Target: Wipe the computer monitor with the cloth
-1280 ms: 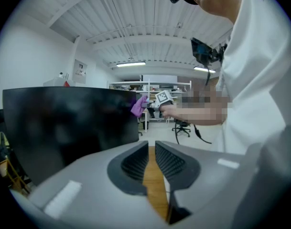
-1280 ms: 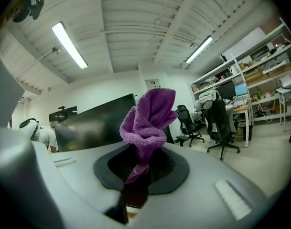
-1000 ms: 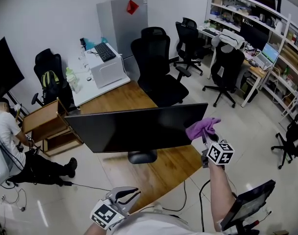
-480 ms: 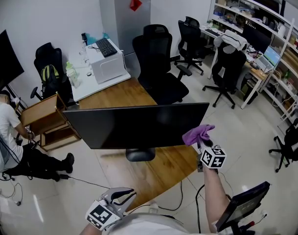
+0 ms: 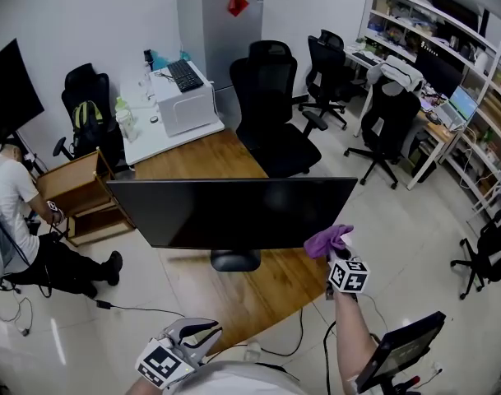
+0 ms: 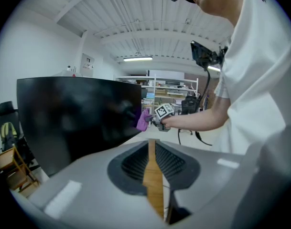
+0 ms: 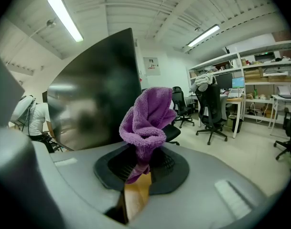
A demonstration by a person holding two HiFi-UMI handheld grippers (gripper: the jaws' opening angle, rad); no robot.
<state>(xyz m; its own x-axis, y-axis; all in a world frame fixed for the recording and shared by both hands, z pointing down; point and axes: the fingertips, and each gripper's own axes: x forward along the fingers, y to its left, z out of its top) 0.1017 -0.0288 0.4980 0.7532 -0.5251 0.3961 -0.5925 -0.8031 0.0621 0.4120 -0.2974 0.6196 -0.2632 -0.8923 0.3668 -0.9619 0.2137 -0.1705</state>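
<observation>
Here, right gripper [image 5: 339, 252] jaws clamped on purple cloth [image 5: 326, 240], bunched ahead of them at monitor [image 5: 234, 212] lower right corner; left gripper [image 5: 202, 332] jaws together, empty, by tabletop [image 5: 275, 282] near edge.

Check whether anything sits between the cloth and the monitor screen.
Nothing visible does. The right gripper holds the cloth at the monitor's lower right corner, on the screen side, and no object lies between them. Whether cloth and screen touch cannot be told.
</observation>
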